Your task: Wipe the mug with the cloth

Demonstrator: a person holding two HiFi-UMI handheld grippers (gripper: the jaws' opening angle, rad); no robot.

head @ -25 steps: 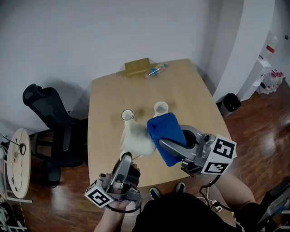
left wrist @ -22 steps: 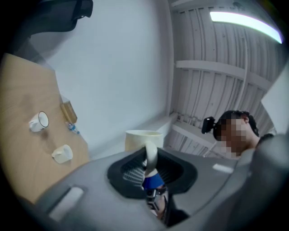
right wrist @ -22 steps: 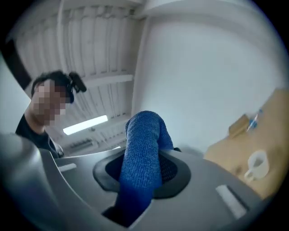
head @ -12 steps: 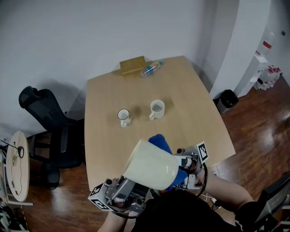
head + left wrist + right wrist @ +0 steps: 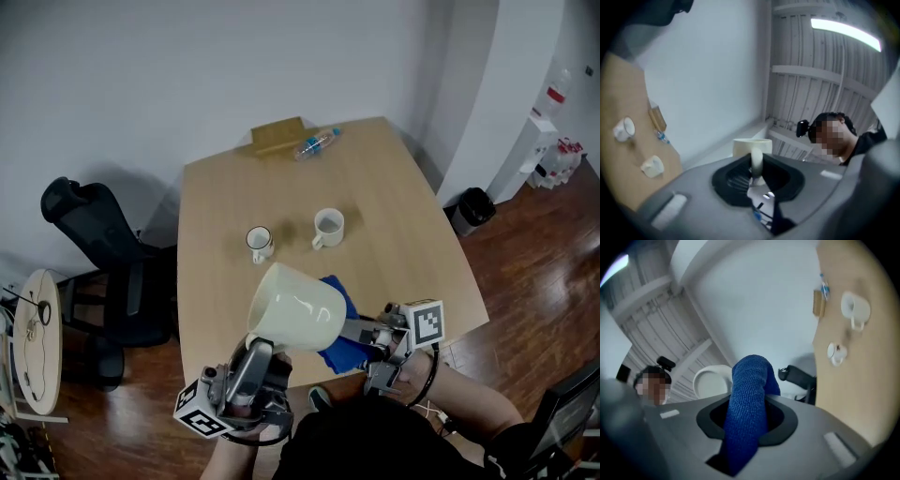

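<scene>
In the head view a big cream mug [image 5: 293, 307] is held up in the air near the table's front edge, and my left gripper [image 5: 262, 345] is under it. The left gripper view shows that gripper [image 5: 756, 177] shut on the mug's handle [image 5: 756, 162], with the mug body [image 5: 751, 145] beyond. A blue cloth [image 5: 341, 345] hangs just right of and below the mug, against its side. My right gripper [image 5: 360, 332] is shut on it. In the right gripper view the cloth [image 5: 748, 403] stands up out of the jaws of that gripper [image 5: 745, 427], and the mug [image 5: 712, 379] shows just left of it.
Two small white mugs [image 5: 260, 242] [image 5: 328, 225] stand mid-table on the wooden table [image 5: 403, 225]. A plastic bottle [image 5: 317, 143] and a brown box [image 5: 278, 136] lie at the far edge. A black office chair [image 5: 94, 234] stands left; a dark bin [image 5: 472, 208] is on the right.
The mug has been lifted closer to the camera and has turned; half a second ago it covered the cloth. The cloth now shows at its lower right, and the right gripper has shifted right.
</scene>
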